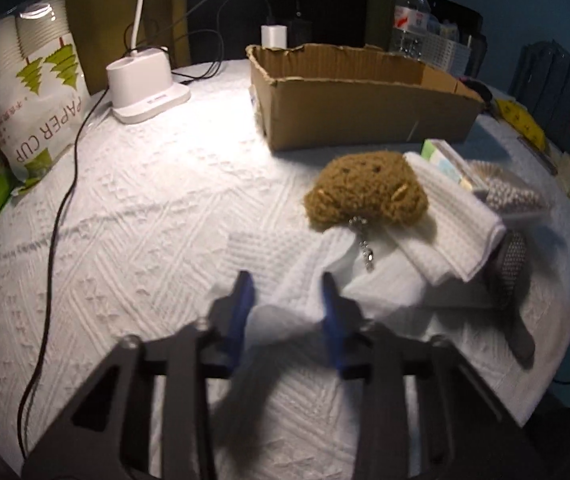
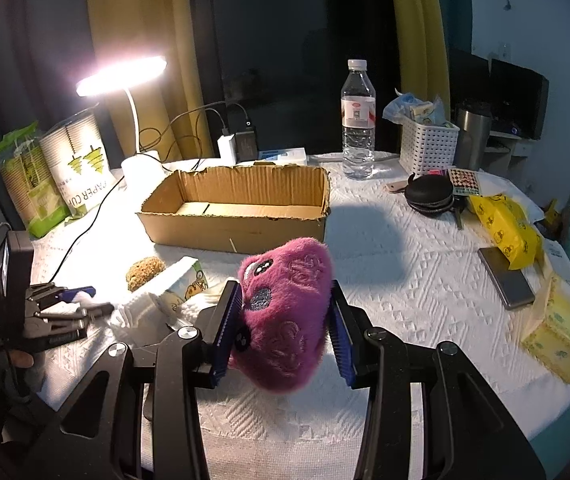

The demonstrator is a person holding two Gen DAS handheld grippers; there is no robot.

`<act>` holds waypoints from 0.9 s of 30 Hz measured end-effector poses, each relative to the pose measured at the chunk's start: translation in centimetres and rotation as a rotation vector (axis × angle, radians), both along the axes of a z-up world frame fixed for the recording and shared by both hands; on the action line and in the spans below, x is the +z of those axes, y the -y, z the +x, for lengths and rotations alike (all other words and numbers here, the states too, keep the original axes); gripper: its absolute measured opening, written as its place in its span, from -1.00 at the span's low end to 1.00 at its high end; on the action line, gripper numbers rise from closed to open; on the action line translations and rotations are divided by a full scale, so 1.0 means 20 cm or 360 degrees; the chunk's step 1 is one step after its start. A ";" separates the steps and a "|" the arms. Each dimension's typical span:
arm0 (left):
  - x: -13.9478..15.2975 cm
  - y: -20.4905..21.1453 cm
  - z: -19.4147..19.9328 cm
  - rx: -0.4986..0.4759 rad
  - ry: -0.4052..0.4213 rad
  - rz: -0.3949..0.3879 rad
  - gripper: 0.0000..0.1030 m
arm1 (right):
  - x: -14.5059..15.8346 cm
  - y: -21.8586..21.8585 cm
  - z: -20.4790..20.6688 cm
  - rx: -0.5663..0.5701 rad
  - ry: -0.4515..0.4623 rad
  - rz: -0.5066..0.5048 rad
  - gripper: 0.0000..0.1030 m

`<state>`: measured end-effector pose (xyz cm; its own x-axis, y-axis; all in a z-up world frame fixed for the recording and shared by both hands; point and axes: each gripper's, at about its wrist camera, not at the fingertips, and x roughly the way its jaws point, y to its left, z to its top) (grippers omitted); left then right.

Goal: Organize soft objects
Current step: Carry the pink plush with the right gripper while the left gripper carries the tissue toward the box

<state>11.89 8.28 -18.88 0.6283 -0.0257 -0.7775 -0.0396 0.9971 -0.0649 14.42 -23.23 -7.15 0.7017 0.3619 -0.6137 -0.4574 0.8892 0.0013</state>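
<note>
My right gripper [image 2: 285, 292] is shut on a purple plush toy [image 2: 285, 312] and holds it above the table, in front of the open cardboard box [image 2: 237, 224]. My left gripper [image 1: 287, 280] is open, low over a white cloth [image 1: 305, 292] that lies between its fingers. A brown fuzzy plush [image 1: 365, 192] with a metal chain rests on a folded white towel [image 1: 453, 220] just beyond. The box [image 1: 365, 112] stands behind it. The left gripper [image 2: 85, 294] also shows at the left of the right wrist view, near the brown plush [image 2: 145, 270].
A lit desk lamp [image 2: 125, 76], paper cup packs [image 1: 33, 96], chargers and cables stand at the back left. A water bottle [image 2: 358, 120], white basket [image 2: 429, 144], black pouch, yellow packets and a phone [image 2: 505, 276] lie right. A hairbrush [image 1: 509, 280] lies beside the towel.
</note>
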 end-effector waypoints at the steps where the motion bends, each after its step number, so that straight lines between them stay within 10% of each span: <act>1: 0.00 -0.01 0.01 0.0002 0.0006 -0.0001 -0.71 | 0.00 -0.01 0.00 0.0007 0.0001 0.0000 -0.13; 13: 0.36 -0.03 0.02 -0.0092 0.0226 -0.0223 -0.91 | 0.10 -0.07 0.06 0.0030 0.0043 -0.0023 -0.13; 27: 0.79 -0.05 0.07 -0.0137 0.0524 -0.0201 -0.91 | 0.25 -0.13 0.18 0.0074 0.0126 0.0009 -0.13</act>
<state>13.25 9.35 -3.11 0.8359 -0.1726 -0.5210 0.0879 0.9791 -0.1833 17.99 -20.63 -2.09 0.7305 0.3985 -0.5546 -0.4971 0.8671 -0.0317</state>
